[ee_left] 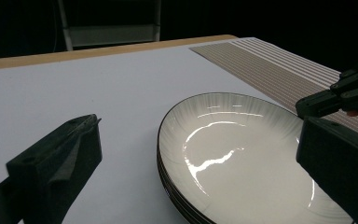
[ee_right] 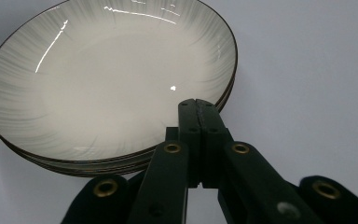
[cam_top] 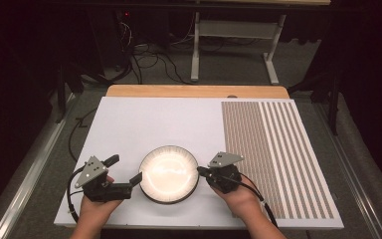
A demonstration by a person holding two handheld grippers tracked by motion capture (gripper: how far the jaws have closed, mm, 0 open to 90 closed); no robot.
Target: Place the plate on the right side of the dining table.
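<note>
A stack of white plates with dark rims (cam_top: 169,175) sits on the white board, near its front middle. My left gripper (cam_top: 127,168) is open at the stack's left side. One jaw is close to the rim and the other lies farther left. In the left gripper view the left gripper (ee_left: 198,140) has its jaws spread wide, with the plates (ee_left: 233,154) lying partly between them and nothing held. My right gripper (cam_top: 200,171) is shut, its tip at the stack's right rim. In the right gripper view the right gripper (ee_right: 198,103) has closed jaws reaching just over the rim of the top plate (ee_right: 98,79).
A brown-and-white striped mat (cam_top: 278,149) covers the right part of the white board (cam_top: 144,124). A wooden table edge (cam_top: 199,91) runs along the back. Beyond it are floor cables (cam_top: 149,62) and a white frame's legs (cam_top: 195,55).
</note>
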